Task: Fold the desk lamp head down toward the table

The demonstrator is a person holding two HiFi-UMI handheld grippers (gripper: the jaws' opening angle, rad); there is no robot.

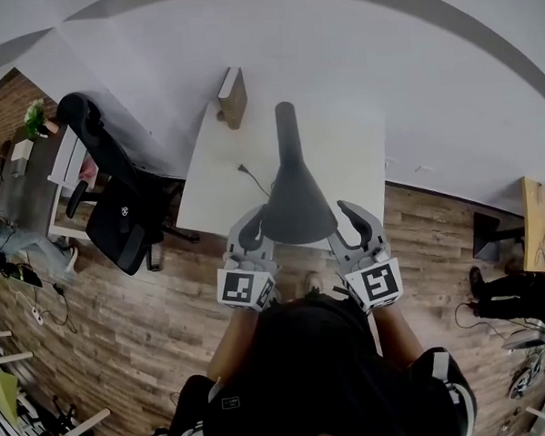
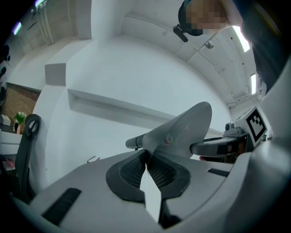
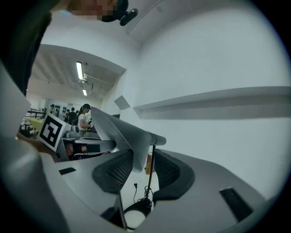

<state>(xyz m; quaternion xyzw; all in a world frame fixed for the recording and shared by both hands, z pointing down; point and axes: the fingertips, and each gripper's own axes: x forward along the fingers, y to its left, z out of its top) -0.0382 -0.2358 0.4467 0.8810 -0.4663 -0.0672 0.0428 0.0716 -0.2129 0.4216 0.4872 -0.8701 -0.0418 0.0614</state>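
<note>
Over table (image 1: 218, 183) edge: left gripper (image 1: 255, 224) fingers clamp lamp head (image 1: 296, 202) rim; right gripper (image 1: 353, 223) fingers apart.

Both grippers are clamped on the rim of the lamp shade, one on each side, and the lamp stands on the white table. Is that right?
Not quite: only the left gripper is clamped on the lamp shade. The right gripper view shows the right gripper with its jaws apart, the rim between them but not pinched. The rest holds, white table included.
</note>
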